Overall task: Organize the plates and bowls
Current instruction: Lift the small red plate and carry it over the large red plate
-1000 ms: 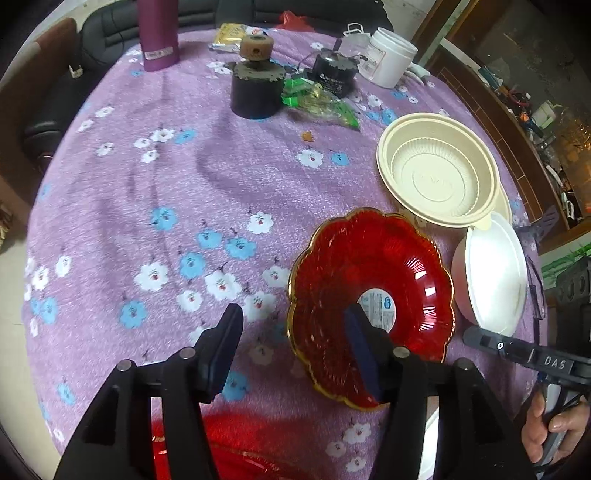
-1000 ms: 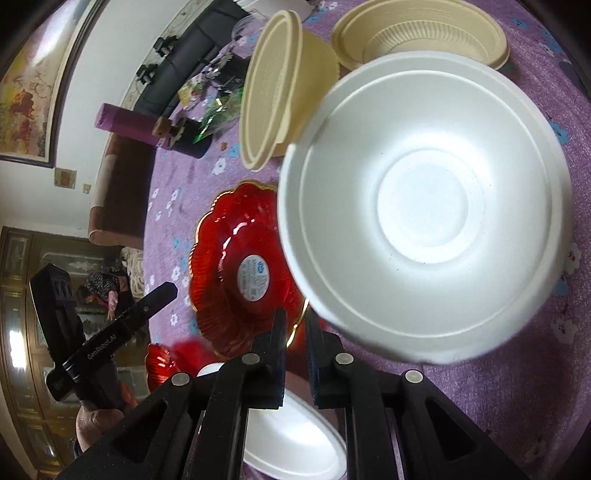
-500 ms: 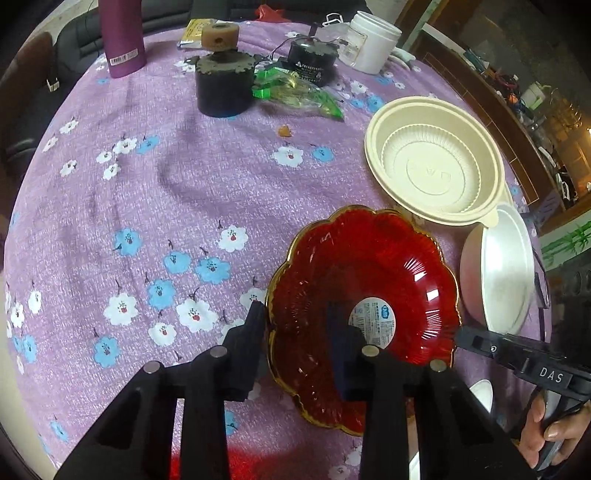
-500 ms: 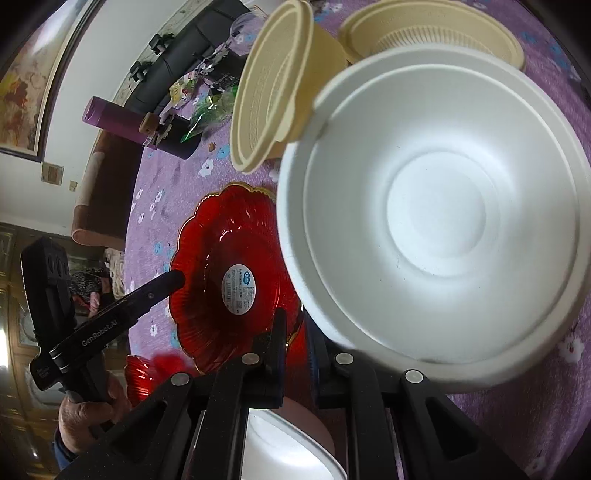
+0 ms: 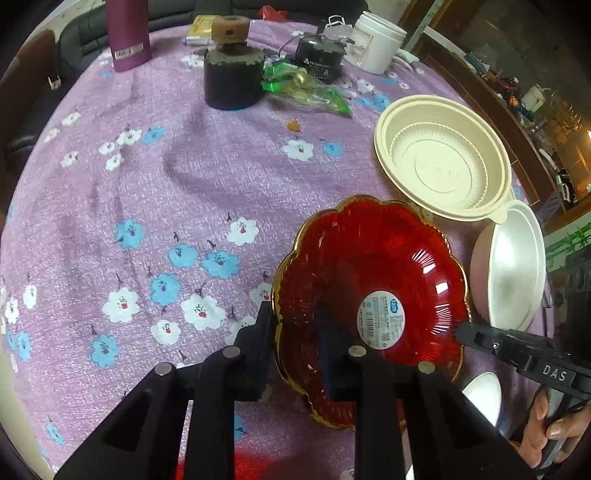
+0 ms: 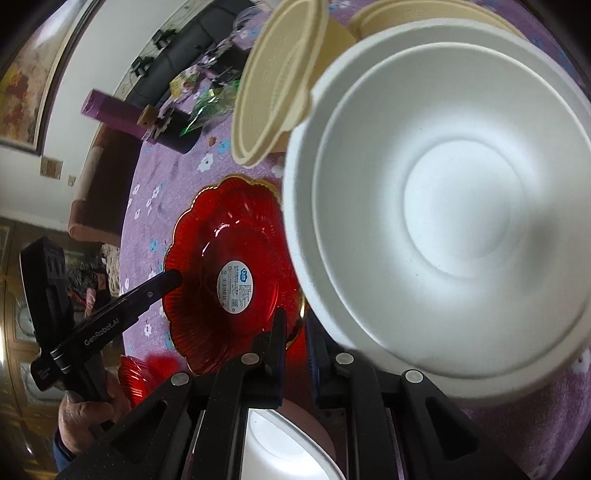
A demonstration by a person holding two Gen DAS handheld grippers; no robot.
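The left tongs [image 5: 295, 332] were closed on the near rim of the red scalloped plate [image 5: 391, 288], one finger outside the gold-edged rim and the other inside on the ribbed surface. That plate sat on the table [image 5: 147, 192], which was covered in a purple cloth printed with blue and white flowers, and a round white label lay at the plate's centre. Just beyond it stood a cream bowl [image 5: 443, 166], upright and open. To the right of the red plate, a white bowl [image 5: 517, 273] was tilted on its side with its opening facing the plate. In the right wrist view this white bowl [image 6: 450, 221] filled most of the frame, and the right tongs [image 6: 295, 332] had their fingers drawn close together at its lower rim; whether they actually pinched the rim could not be told from the pictures. Another white bowl [image 6: 288, 443] showed beneath the right tongs, partly hidden. Farther back on the table stood a purple bottle [image 5: 127, 33], a black cylindrical object [image 5: 232, 81] with a wooden knob on top, a green wrapper [image 5: 306, 88], and a white jar [image 5: 376, 46].
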